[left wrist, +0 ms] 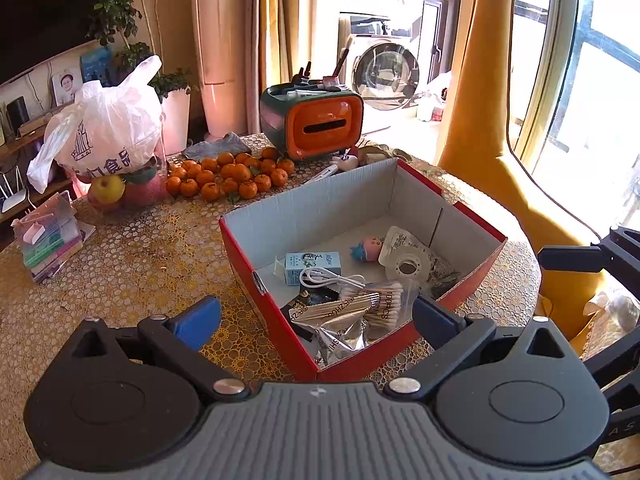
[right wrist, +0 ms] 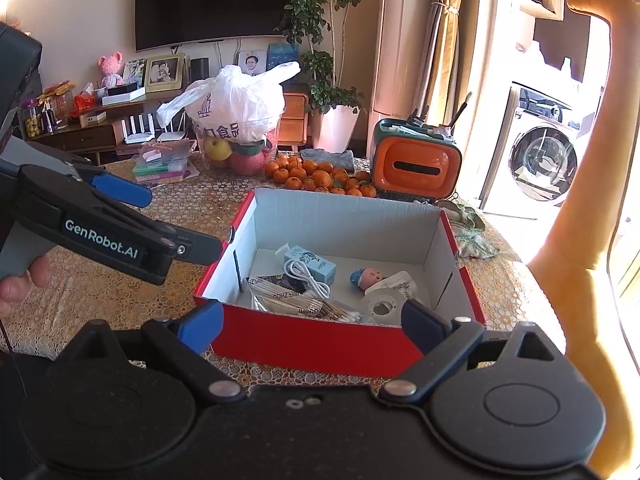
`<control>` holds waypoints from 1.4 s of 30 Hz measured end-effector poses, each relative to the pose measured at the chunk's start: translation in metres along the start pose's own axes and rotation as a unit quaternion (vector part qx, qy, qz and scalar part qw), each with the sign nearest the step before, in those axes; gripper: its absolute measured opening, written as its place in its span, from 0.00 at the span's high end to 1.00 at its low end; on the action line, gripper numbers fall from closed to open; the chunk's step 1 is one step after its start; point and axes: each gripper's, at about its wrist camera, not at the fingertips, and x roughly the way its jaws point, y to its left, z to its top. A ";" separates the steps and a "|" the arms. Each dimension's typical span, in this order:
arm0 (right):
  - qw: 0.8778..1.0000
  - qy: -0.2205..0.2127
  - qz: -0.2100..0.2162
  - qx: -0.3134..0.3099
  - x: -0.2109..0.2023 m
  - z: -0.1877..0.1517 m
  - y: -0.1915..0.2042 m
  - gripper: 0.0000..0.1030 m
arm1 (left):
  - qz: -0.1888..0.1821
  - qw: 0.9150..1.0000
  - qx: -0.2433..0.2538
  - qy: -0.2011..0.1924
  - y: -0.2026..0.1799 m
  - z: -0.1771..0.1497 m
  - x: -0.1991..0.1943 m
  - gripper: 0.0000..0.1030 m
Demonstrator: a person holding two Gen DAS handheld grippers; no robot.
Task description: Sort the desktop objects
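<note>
Both tools are spread wide w/ nothing in them: left tool (left wrist: 316,316) and right tool (right wrist: 312,322) hang just in front of the red box (right wrist: 316,340), which sits mid-counter (left wrist: 132,256). Box already holds the small stuff: blue carton (right wrist: 310,266), white cable (right wrist: 306,276), cotton swabs (left wrist: 386,300), little doll (right wrist: 368,278). IMO if you're hunting for what's left, lift a tool and look past the far wall toward the tangerines (left wrist: 232,178) & orange tissue holder (left wrist: 320,122) before committing. Things behind the box are cut off by its wall, and can't tell what the foil packets (left wrist: 340,338) are.
</note>
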 end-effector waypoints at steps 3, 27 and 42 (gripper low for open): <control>1.000 0.001 -0.001 0.005 -0.002 -0.002 0.002 0.07 | 0.001 1.000 0.002 -0.002 -0.001 -0.004 -0.006 0.01; 0.999 -0.002 0.002 0.032 -0.025 -0.025 0.017 0.07 | 0.019 1.000 0.003 0.003 0.002 -0.042 -0.030 0.01; 0.999 0.008 0.000 0.053 -0.025 -0.036 0.021 0.07 | 0.002 1.000 -0.005 0.008 0.002 -0.052 -0.034 0.01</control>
